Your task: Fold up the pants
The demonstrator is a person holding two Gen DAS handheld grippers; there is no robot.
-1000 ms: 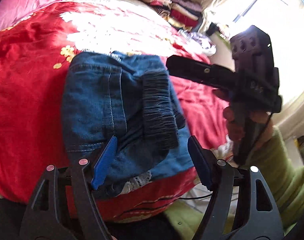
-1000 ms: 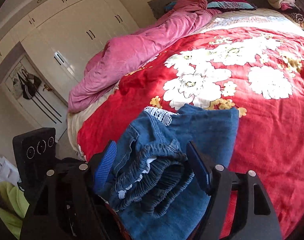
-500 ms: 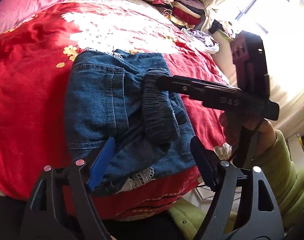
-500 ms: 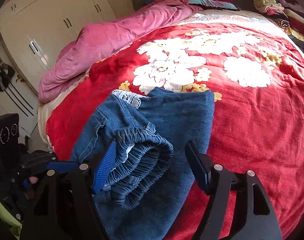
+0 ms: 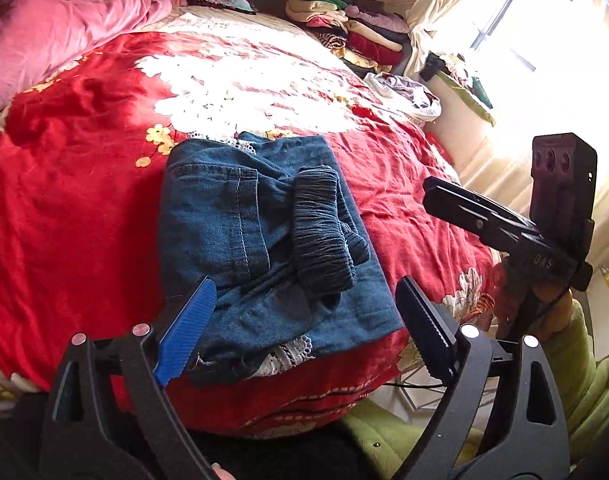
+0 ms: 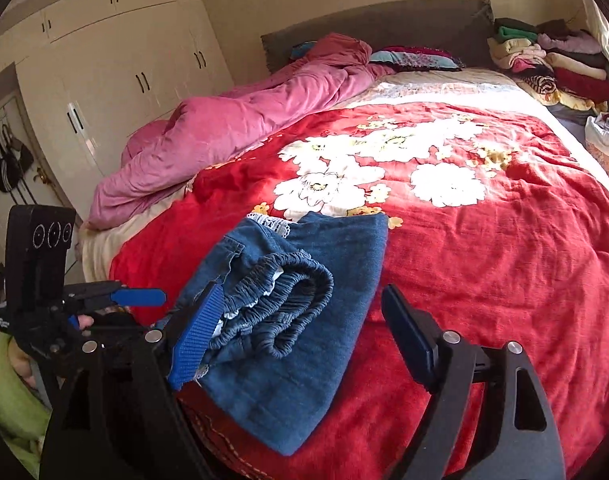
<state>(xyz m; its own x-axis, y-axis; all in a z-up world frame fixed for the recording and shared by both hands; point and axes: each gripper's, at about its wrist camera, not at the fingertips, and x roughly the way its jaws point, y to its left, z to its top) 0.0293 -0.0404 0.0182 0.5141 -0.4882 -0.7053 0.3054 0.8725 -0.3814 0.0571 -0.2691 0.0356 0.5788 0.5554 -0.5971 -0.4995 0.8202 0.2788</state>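
pants point(image 5: 264, 248), blue denim and folded into a compact bundle with the gathered elastic waistband point(image 6: 280, 300) on top and a strip of white lace trim peeking out, lie near the foot edge of my bed on the red flowered blanket point(image 6: 484, 260). my left gripper point(image 5: 304, 328) hangs just off the near edge of the bundle, fingers spread wide and holding nothing, while my right gripper point(image 6: 300, 328) hangs at the other side, likewise spread apart and empty.

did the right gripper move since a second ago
Yes. In the left wrist view the right gripper has pulled back rightward off the folded jeans; it now hangs beyond their right edge, jaws open.
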